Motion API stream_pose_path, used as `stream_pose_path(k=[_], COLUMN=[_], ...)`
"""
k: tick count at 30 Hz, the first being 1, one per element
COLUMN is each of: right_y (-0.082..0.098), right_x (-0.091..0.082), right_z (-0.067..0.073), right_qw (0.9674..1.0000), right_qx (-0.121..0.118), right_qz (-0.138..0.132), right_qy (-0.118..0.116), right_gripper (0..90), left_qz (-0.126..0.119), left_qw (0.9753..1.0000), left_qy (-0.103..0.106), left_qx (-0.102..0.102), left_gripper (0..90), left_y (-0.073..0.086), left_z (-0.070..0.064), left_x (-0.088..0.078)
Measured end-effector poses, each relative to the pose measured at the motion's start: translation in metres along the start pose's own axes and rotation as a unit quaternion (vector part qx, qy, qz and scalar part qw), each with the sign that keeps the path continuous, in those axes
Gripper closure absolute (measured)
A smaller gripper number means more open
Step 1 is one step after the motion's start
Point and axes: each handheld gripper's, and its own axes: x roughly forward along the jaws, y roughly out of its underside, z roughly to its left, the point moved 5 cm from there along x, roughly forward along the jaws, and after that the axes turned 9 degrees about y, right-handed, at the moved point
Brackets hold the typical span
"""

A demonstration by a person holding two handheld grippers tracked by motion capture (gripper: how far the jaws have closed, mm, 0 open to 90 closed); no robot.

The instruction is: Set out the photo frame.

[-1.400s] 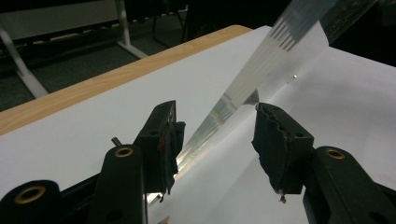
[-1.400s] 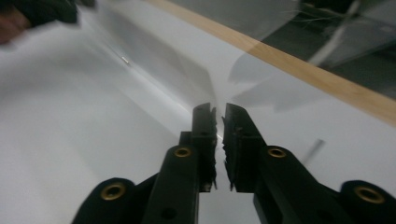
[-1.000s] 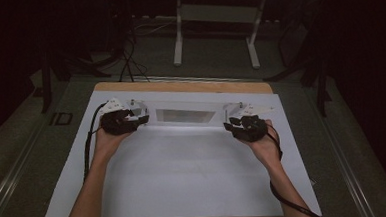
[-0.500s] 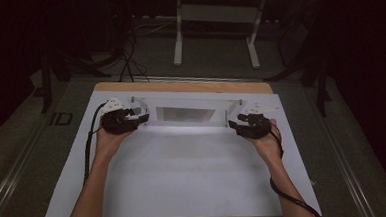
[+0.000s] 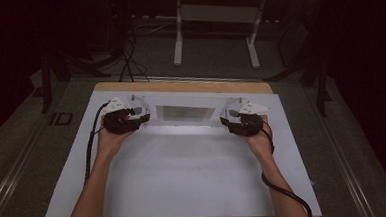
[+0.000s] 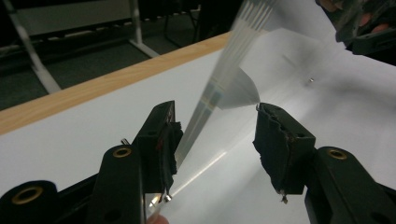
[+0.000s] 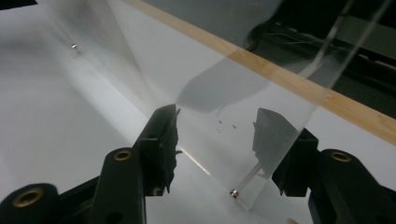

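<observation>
White-covered worktop (image 5: 185,184) with a light wood edge showing at the far and near sides. A clear, flat acrylic panel (image 5: 183,113) stands along the far part of it, between the two hands. Left gripper (image 5: 140,118), black body with a white top, sits at the panel's left end, fingers pointing inward to it; right gripper (image 5: 227,119), same build, at the right end, also pointing inward. Grip state not readable from up here. Black cable (image 5: 90,144) trails back along the left forearm, another loops by the right wrist. Dark floor beyond, with a white-legged metal stand (image 5: 214,35).
</observation>
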Motion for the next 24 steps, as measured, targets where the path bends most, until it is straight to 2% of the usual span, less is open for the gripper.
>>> stream_pose_path(k=[4, 8, 11, 13, 14, 15, 16, 17, 24], right_y=[-0.004, -0.007, -0.009, -0.011, -0.011, -0.011, -0.011, -0.009, -0.003], right_x=[0.002, 0.001, -0.005, -0.009, -0.011, -0.014, -0.015, -0.017, -0.024], right_z=[-0.001, -0.002, -0.003, -0.003, -0.003, -0.004, -0.005, -0.007, -0.004], right_qw=[0.9999, 0.9999, 0.9993, 0.9986, 0.9981, 0.9964, 0.995, 0.9936, 0.9931], right_qx=[-0.002, 0.008, 0.037, 0.051, 0.059, 0.08, 0.093, 0.104, 0.106], right_qz=[0.005, 0.005, -0.002, -0.004, -0.005, -0.007, -0.008, -0.012, -0.007], right_qy=[0.012, 0.011, -0.009, -0.012, -0.015, -0.028, -0.036, -0.044, -0.05], right_gripper=[47.8, 47.4, 48.0, 48.0, 48.2, 48.9, 49.6, 49.6, 49.6], left_qz=[0.007, 0.012, 0.015, 0.02, 0.016, 0.011, -0.005, -0.009, 0.009], left_qw=[0.9999, 0.9998, 0.9994, 0.9986, 0.9979, 0.9975, 0.9965, 0.9961, 0.997], left_qy=[-0.016, -0.016, -0.013, -0.005, 0.002, 0.007, 0.017, 0.02, 0.013], left_qx=[0.002, -0.008, -0.029, -0.049, -0.063, -0.069, -0.081, -0.085, -0.076], left_gripper=[49.1, 49.1, 49.4, 50.1, 50.8, 52.5, 53.6, 55.2, 54.8], left_y=[-0.004, -0.007, -0.008, -0.009, -0.009, -0.009, -0.01, -0.01, -0.008], left_z=[0.001, 0.0, -0.002, -0.004, -0.005, -0.005, -0.006, -0.008, -0.018], left_x=[0.003, 0.002, 0.0, -0.001, -0.003, -0.004, -0.007, -0.008, -0.009])
